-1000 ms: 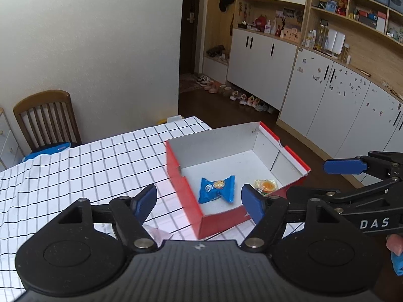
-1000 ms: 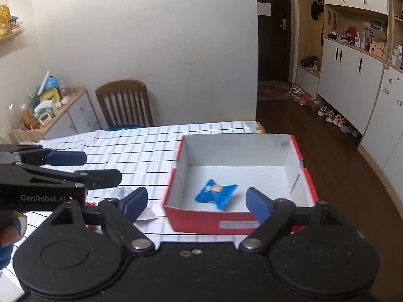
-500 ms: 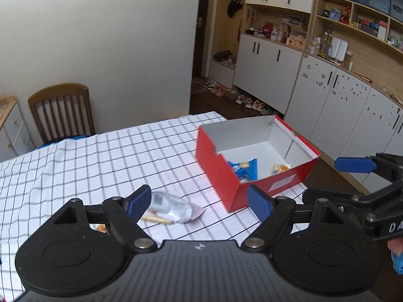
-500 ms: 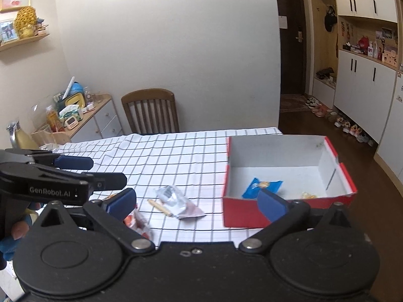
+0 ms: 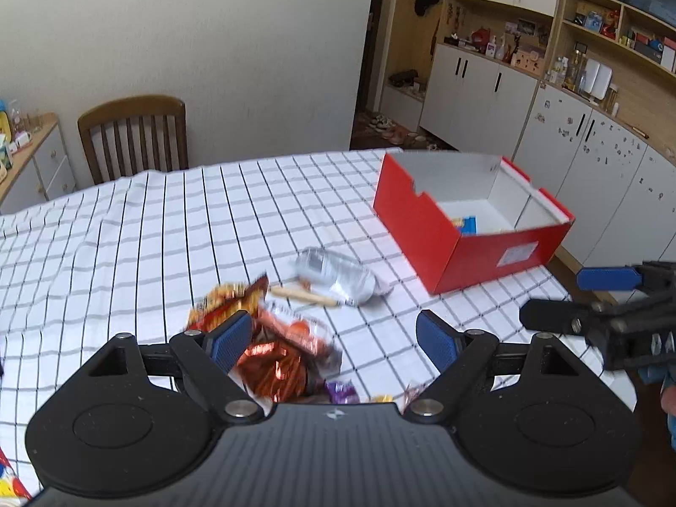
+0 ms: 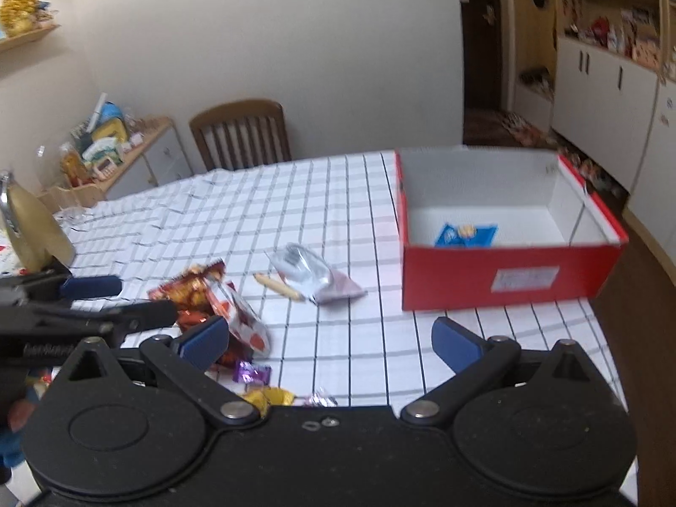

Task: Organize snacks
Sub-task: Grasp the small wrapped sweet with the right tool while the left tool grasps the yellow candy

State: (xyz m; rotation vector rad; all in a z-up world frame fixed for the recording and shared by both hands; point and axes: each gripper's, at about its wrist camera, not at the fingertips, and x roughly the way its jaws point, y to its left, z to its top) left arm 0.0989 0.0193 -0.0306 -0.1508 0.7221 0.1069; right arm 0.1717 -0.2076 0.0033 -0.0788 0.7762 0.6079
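Two hand-held grippers are empty: your left hand-held gripper (image 5: 333, 338) and right hand-held gripper (image 6: 329, 340) both have their jaws spread wide, pinching nothing. You look to be between picks, facing the loose snacks again. The red box (image 6: 507, 274) sits at the right of the frame on the checked worktop (image 6: 253, 219), with a blue packet (image 6: 464, 234) already inside. Low and left of centre lies a heap of orange packets (image 5: 274, 346), and a silver packet (image 5: 338, 274) with a thin stick (image 5: 304, 295) beside it lies between heap and box. Small wrapped sweets (image 6: 253, 374) lie nearest you. Next, lower one gripper over a single packet and close on an edge; the heap overlaps, so you may lift two at once.
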